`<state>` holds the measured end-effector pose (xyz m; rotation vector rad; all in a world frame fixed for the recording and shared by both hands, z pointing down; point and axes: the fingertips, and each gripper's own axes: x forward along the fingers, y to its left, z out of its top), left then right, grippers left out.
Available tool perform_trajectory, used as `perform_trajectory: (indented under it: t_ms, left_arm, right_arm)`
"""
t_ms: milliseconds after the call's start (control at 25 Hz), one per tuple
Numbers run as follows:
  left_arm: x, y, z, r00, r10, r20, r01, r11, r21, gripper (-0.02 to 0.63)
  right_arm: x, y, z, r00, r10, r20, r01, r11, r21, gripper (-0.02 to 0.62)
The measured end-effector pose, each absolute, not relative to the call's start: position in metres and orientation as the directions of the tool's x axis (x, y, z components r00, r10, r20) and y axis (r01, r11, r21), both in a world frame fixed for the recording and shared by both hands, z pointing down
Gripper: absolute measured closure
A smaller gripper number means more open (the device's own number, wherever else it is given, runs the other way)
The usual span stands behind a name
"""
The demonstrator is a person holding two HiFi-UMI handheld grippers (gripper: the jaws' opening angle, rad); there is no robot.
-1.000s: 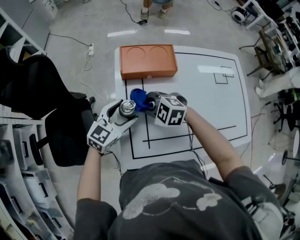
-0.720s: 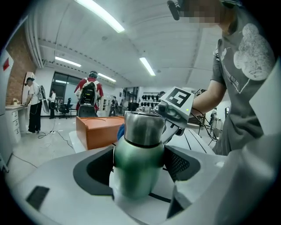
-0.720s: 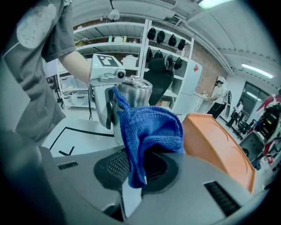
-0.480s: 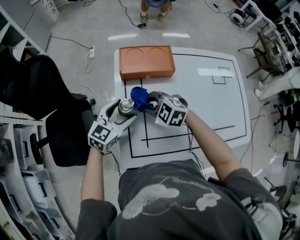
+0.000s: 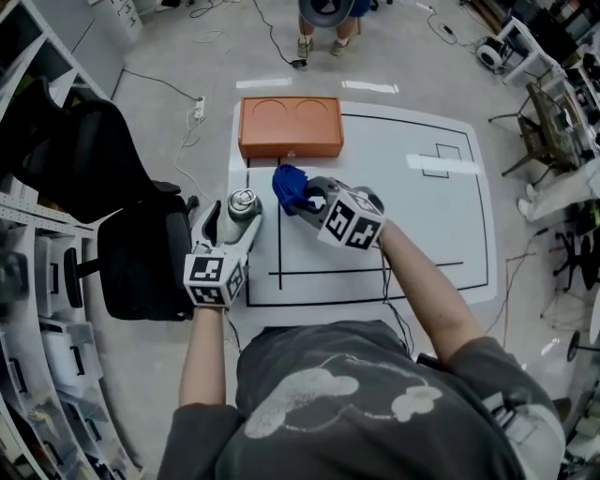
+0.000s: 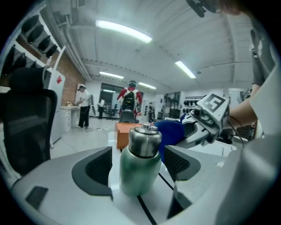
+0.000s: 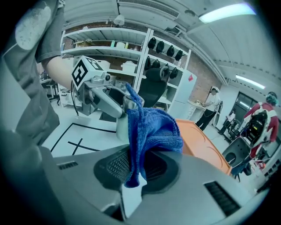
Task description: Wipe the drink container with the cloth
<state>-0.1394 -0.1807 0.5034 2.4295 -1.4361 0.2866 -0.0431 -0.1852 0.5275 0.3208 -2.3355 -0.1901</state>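
The drink bottle [image 5: 243,200], green with a steel cap, stands upright near the white table's [image 5: 412,206] left edge. My left gripper [image 5: 238,221] is closed round it. In the left gripper view the bottle [image 6: 139,160] sits between the two dark pads [image 6: 99,169]. My right gripper [image 5: 302,197] is shut on a bunched blue cloth [image 5: 287,183], a little to the right of the bottle and apart from it. The cloth [image 7: 153,127] hangs out of the right gripper [image 7: 136,169] and hides most of the bottle in that view.
An orange tray [image 5: 291,127] with two round recesses lies at the table's far left. Black tape lines [image 5: 375,272] cross the tabletop. A black office chair [image 5: 112,216] and shelves [image 5: 37,356] stand close on the left. A person [image 5: 328,14] stands beyond the far edge.
The bottle has swung from tilted against the cloth to upright, and the left gripper has shifted left with it. The right gripper has carried the cloth up and away towards the tray.
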Motion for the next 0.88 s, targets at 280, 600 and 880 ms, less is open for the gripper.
perform_trajectory:
  t_ms: [280,600,880]
  left_arm:
    - [-0.137,-0.175,0.520,0.192,-0.883,0.429,-0.975,-0.123,0.184,0.247]
    - [-0.135,-0.192,0.533,0.034,-0.864,0.503,-0.982,0.065,0.179,0.244]
    - [-0.132,-0.194,0.531,0.180,-0.859,0.479,-0.980,-0.117,0.159,0.261]
  right_arm:
    - [-0.032,-0.181,0.518,-0.691,-0.287,0.663,-0.135,0.953,0.272,0.552]
    - [-0.048,-0.187,0.503,-0.716,-0.274,0.642,-0.087,0.948,0.307,0.552]
    - [-0.080,-0.201,0.484,-0.752,-0.239,0.615,-0.028,0.943,0.333,0.552]
